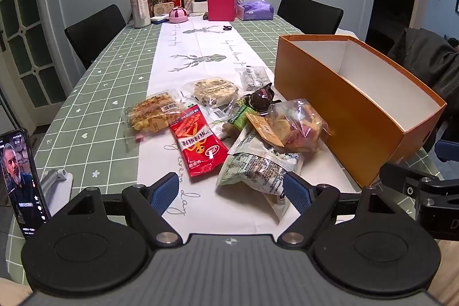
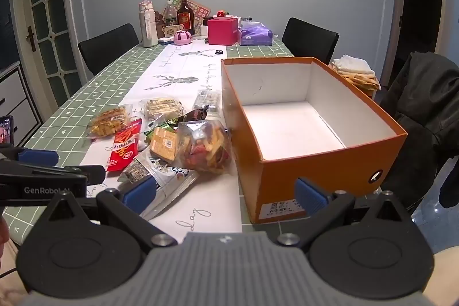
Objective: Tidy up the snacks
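Observation:
Several snack packets lie in a pile on the white table runner: a red packet (image 1: 198,139) (image 2: 123,146), a white-green bag (image 1: 255,165) (image 2: 160,171), a clear bag of mixed chips (image 1: 298,125) (image 2: 206,145), and two pastry packs (image 1: 152,113) (image 1: 215,89). An empty orange box (image 1: 358,105) (image 2: 315,157) with a white inside stands to their right. My left gripper (image 1: 231,192) is open, low over the table just short of the white-green bag. My right gripper (image 2: 225,192) is open, in front of the box's near left corner.
A phone on a stand (image 1: 20,179) sits at the near left table edge. Bottles (image 1: 140,3), a pink box (image 1: 221,6) and a purple pack (image 1: 255,7) crowd the far end. Black chairs (image 1: 94,33) (image 1: 309,12) flank the table; a dark jacket (image 2: 424,111) hangs at the right.

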Available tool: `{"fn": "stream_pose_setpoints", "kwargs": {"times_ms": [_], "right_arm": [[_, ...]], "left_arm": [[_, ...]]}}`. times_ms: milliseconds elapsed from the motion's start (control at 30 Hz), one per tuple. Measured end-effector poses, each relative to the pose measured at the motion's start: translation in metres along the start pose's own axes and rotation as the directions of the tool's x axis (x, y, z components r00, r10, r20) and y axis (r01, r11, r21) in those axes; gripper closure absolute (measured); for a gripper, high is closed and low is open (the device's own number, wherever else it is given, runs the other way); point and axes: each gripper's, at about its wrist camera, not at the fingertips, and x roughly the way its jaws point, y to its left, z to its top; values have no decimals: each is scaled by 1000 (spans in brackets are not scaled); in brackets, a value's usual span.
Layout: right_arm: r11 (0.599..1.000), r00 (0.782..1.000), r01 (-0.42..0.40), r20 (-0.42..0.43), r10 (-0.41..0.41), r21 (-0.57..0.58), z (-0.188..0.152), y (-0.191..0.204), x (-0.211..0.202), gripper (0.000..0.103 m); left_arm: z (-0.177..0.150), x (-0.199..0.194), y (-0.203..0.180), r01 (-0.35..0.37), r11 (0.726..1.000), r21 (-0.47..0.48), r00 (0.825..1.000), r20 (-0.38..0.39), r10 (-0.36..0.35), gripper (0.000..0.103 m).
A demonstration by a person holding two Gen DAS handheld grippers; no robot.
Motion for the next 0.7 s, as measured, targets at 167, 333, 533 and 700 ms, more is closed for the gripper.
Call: {"fn": "stream_pose_setpoints", "kwargs": {"times_ms": [167,333,533,700], "right_arm": [[1000,1000,-16,7,16,-7,2,2,3,3],[999,999,-45,27,46,-30,-2,2,1,3],[998,998,-67,21,67,0,0,-4,7,3],[997,998,-58,5,58,50,0,-12,12,3]], "left_arm": [[0,0,0,6,1000,-2,1000,3,-6,6],[1,0,0,9,1000,0,1000,7,-9,6],[1,6,-2,19,1000,9,1000,6,-19,6],[5,10,-4,22,1000,12,1000,-2,-22,6]]}}
